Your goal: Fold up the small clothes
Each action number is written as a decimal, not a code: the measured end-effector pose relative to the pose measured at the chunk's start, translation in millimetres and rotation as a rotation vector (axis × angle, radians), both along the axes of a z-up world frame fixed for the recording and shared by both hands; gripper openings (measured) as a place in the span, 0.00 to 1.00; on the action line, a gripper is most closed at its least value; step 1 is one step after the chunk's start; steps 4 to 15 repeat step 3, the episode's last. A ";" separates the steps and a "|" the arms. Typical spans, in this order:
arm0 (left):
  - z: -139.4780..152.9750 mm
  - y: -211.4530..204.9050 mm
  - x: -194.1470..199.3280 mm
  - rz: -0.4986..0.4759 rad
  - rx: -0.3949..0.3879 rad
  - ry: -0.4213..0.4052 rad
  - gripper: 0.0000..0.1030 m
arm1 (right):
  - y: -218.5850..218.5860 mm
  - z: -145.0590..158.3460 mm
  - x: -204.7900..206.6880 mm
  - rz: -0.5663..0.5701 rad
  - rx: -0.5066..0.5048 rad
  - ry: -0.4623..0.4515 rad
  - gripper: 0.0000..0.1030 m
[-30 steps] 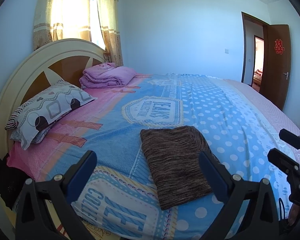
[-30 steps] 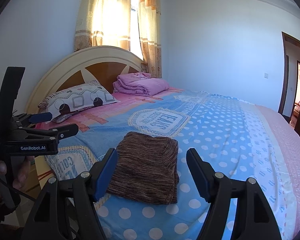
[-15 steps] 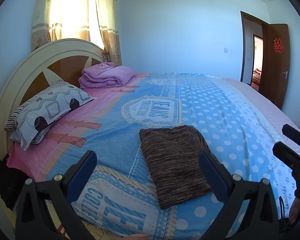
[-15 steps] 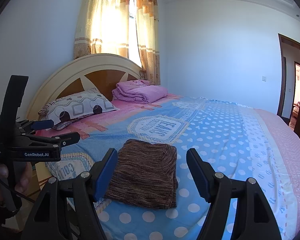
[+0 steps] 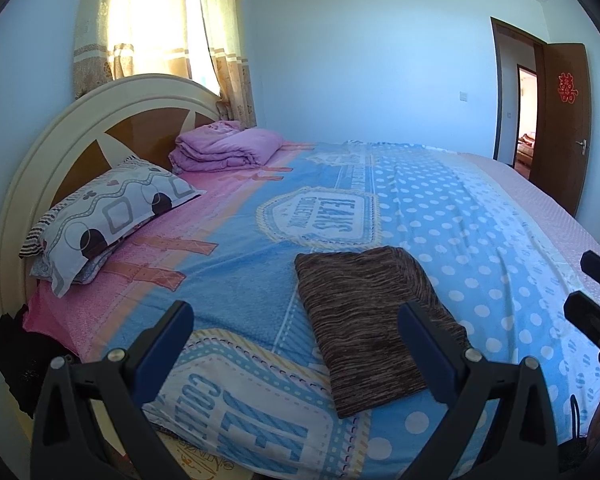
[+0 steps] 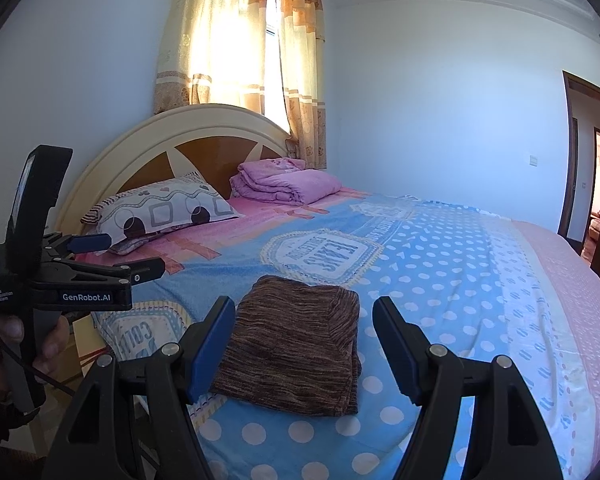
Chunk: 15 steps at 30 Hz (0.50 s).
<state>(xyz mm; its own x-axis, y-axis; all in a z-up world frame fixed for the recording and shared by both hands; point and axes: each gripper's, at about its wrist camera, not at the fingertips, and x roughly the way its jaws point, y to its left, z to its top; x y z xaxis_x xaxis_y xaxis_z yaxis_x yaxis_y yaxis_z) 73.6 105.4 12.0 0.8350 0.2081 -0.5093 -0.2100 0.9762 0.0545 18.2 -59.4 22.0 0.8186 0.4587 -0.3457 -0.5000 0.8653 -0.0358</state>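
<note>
The brown garment (image 6: 296,344) is lying folded flat on the bed (image 6: 440,280) nr its front edge, so folding is judged done w/ both grippers, left (image 5: 296,340) & right (image 6: 304,332), being held above it, fingers apart, nothing gripped; next, another item is probably being needed.

- folded garment (image 5: 370,322): brown, finely streaked
- bedspread (image 5: 452,216): blue with white dots (pink along one side)
- blanket (image 6: 288,182): plain lilac-pink
</note>
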 end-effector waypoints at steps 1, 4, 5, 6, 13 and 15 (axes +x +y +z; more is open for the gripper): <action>-0.1 -0.7 0.0 0.000 0.007 -0.002 1.00 | -0.1 -0.1 0.1 0.000 0.000 0.001 0.70; 0.2 -1.4 0.6 -0.006 0.009 -0.001 1.00 | 0.0 -0.7 -0.3 0.000 0.000 0.003 0.70; 0.2 -1.4 0.6 -0.006 0.009 -0.001 1.00 | 0.0 -0.7 -0.3 0.000 0.000 0.003 0.70; 0.2 -1.4 0.6 -0.006 0.009 -0.001 1.00 | 0.0 -0.7 -0.3 0.000 0.000 0.003 0.70; 0.2 -1.4 0.6 -0.006 0.009 -0.001 1.00 | 0.0 -0.7 -0.3 0.000 0.000 0.003 0.70; 0.2 -1.4 0.6 -0.006 0.009 -0.001 1.00 | 0.0 -0.7 -0.3 0.000 0.000 0.003 0.70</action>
